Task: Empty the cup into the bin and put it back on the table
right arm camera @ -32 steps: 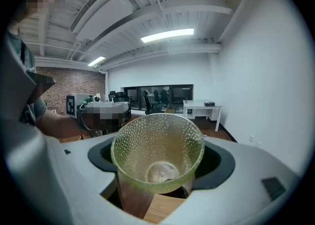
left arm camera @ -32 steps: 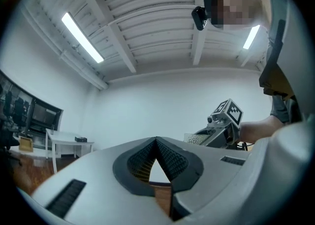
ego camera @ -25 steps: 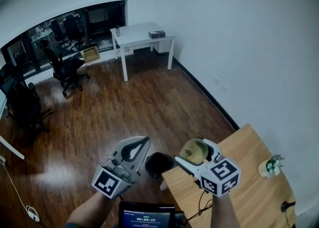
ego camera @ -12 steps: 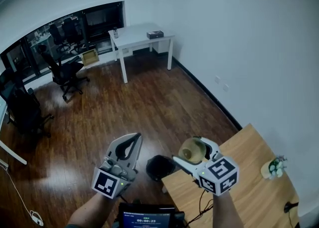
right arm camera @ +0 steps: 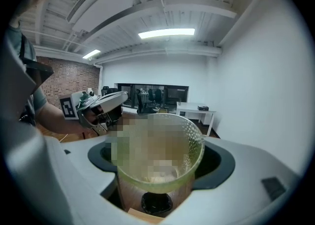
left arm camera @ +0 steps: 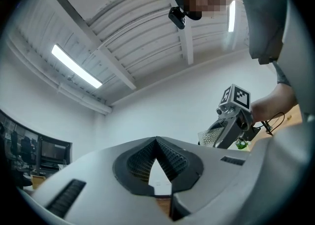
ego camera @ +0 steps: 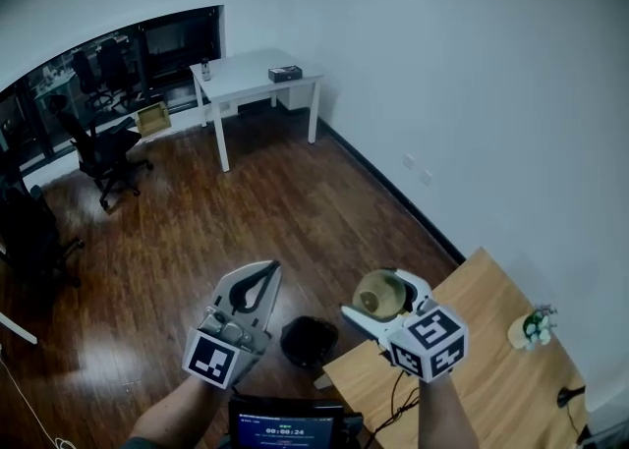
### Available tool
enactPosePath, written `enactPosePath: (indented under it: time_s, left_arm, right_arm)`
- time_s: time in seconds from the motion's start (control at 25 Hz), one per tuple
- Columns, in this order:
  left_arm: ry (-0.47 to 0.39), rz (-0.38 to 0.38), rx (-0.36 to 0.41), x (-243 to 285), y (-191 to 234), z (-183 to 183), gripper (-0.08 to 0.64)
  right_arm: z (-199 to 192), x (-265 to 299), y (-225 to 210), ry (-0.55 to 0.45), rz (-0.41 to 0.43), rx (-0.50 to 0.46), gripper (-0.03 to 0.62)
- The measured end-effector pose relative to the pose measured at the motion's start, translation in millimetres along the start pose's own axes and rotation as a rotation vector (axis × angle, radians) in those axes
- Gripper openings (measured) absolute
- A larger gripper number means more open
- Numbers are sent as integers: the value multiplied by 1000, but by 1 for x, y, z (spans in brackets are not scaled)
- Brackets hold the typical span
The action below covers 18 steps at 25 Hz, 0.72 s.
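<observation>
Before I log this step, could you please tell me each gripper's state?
Left gripper: closed, empty.
Right gripper: closed on the cup.

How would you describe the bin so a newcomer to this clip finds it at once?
Start at the light wooden table at the head view's lower right. Off its left corner, on the dark floor, stands the bin: small, round, black and open-topped, unlike the pale cup held nearby.

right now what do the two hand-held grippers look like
The left hand-held gripper and right hand-held gripper are white moulded shells with dark ribbed pads inside the jaws. Each carries a cube of black-and-white square markers. The person wears a grey short-sleeved top.
</observation>
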<state>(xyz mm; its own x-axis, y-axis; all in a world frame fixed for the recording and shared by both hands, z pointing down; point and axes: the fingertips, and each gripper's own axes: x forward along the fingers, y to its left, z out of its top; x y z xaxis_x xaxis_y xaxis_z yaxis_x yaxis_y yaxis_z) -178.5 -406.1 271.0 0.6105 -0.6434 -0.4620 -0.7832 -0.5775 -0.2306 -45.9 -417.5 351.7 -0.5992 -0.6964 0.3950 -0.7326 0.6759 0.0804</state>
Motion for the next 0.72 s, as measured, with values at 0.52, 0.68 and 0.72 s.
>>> enactPosePath:
  time_s: [0.52,0.68,0.72]
  left_arm:
    - [18,-43,-49,10,36,-30,-9]
    - [24,-59,-44,16,40,-36,-9]
    - [25,-57,-44,18,42,-38,-9]
  right_arm:
    - [-6,40,-42,161,-152,-103,411]
    - [-12,52,-58,216,-189,-153,411]
    - [-14,54,-61,228,-194,-162,411]
